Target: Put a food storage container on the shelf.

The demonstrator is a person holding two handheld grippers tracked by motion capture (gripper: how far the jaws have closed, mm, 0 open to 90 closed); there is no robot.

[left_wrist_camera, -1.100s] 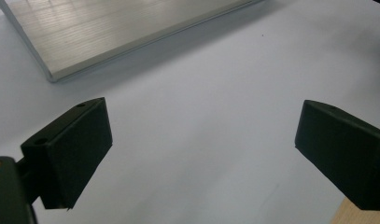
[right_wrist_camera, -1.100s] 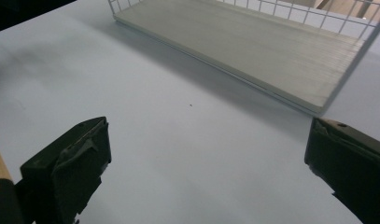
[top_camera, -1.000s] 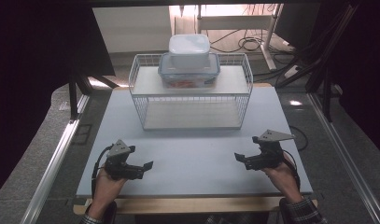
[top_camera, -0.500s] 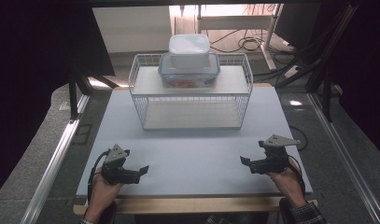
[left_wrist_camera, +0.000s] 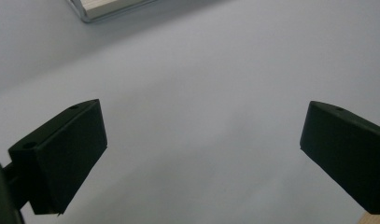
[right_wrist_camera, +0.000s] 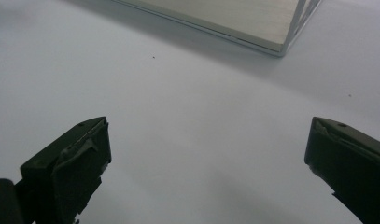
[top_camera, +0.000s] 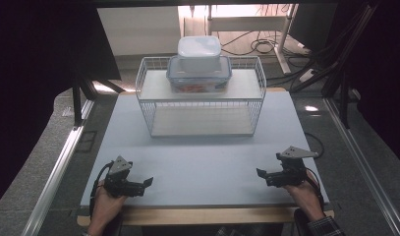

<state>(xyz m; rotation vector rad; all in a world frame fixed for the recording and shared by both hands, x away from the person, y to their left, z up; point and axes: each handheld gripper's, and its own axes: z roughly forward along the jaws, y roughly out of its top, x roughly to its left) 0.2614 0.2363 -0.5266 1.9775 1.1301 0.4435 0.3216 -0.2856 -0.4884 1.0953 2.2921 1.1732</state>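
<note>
Count, high view:
- grippers: 2, left (top_camera: 147,182) + right (top_camera: 260,173). 2 black jaws each, per gripper views, so 4 jaws total.
- hands: 2, 1 per gripper.
- grey 3-cornered plates: 2, 1 atop each gripper.
- wire rack (top_camera: 202,98): 1, w/ 2 shelf levels (top + bottom).
- containers: 2, stacked on rack top. 1 white box (top_camera: 199,49), upper; 1 clear box (top_camera: 199,78) w/ blue-rim lid, lower.
- table (top_camera: 202,157): 1, w/ 1 grey mat.

Pale table (top_camera: 202,167), grey floor (top_camera: 45,147), dark surroundings, cables (top_camera: 256,46) behind
</note>
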